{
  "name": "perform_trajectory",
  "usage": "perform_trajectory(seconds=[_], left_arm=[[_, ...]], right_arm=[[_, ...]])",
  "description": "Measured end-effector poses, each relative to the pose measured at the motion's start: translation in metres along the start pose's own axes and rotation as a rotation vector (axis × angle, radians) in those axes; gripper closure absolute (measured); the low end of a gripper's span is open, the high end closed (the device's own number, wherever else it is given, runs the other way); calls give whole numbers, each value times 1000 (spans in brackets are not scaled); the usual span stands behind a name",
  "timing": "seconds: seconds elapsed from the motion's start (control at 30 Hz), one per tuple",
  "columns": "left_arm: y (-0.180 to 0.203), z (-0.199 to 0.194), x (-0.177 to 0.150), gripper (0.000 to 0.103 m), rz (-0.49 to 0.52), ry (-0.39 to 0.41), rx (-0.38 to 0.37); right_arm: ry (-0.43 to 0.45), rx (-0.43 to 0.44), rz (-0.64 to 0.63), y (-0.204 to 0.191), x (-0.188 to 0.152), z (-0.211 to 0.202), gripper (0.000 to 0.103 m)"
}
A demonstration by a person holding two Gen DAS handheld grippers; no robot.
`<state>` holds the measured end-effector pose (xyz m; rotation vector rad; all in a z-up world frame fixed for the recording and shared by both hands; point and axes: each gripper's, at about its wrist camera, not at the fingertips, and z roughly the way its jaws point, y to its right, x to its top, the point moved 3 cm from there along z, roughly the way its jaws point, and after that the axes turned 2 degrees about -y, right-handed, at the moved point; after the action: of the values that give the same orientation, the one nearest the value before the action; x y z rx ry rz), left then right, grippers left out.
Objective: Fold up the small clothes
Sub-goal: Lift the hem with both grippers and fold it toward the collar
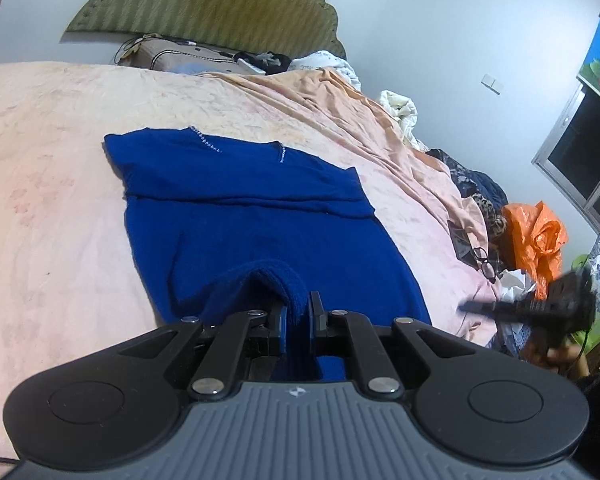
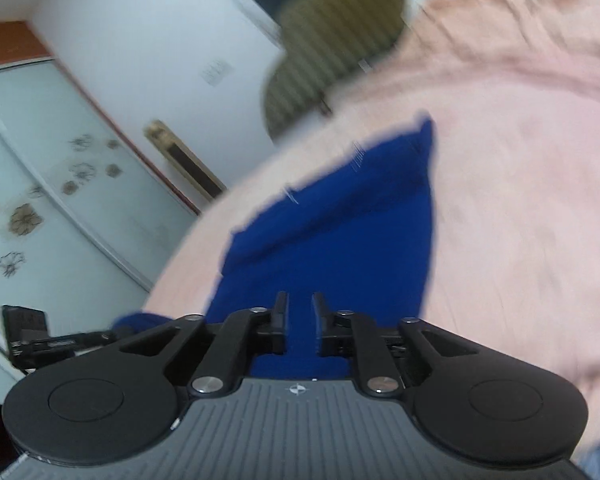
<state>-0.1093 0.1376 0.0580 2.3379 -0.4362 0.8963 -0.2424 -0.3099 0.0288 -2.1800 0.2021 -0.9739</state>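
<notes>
Blue knit garment [image 1: 252, 216] spread flat on a pink bedsheet [image 1: 52, 168], top part folded over, near hem lifted in a bunched ridge. Left gripper [image 1: 298, 312] pinching that hem, jaws pressed together on the cloth. Right gripper [image 2: 300, 312] blurred, jaws slightly apart over the blue fabric with nothing gripped; green headboard [image 1: 204, 4] and orange bag [image 1: 536, 236] beyond.

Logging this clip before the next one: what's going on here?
A person with a handheld gripper in each hand is folding a blue garment spread on a bed with a pink sheet. The left gripper is shut on a raised fold of the garment's near edge. The right gripper is open, with no cloth pinched; in the left view it sits off the garment's right side. The top part is already folded over.
</notes>
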Motion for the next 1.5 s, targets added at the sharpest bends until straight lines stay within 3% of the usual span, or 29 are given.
perform_trajectory(seconds=[0.1, 0.2, 0.3, 0.5, 0.57, 0.63, 0.73, 0.87, 0.97, 1.13, 1.33, 1.5], left_arm=[[-4, -1, -1, 94, -20, -5, -8], [-3, -1, -1, 94, -18, -3, -14], [-3, 0, -3, 94, -25, -10, -14], [-3, 1, -4, 93, -38, -8, -10], [-4, 2, -4, 93, -46, -11, -6], [-3, 0, -5, 93, -35, -10, -4], [0, -5, -4, 93, -5, 7, 9], [1, -8, 6, 93, -12, 49, 20], [2, -9, 19, 93, -17, 100, 22], [0, -1, 45, 94, -23, 137, 51], [-10, 16, 84, 93, -53, 166, 68], [-25, 55, 126, 94, -47, 153, 123]], right_arm=[[-100, -17, 38, 20, -29, 8, 64], [-188, 29, 99, 38, -62, 11, 64], [-247, 62, 147, 48, -92, 22, 52], [-221, 134, 151, 56, -115, 54, 48], [-211, 169, 142, 53, -114, 61, 52], [-245, 208, 137, 48, -116, 63, 94], [-276, 170, 114, 43, -113, 50, 93], [-186, 238, 76, 22, -85, 18, 93], [-44, 341, 69, 4, -48, -1, 93], [140, 438, 121, -2, 9, 4, 93], [272, 428, 244, 13, 69, 27, 93], [318, 382, 301, 21, 108, 66, 93]])
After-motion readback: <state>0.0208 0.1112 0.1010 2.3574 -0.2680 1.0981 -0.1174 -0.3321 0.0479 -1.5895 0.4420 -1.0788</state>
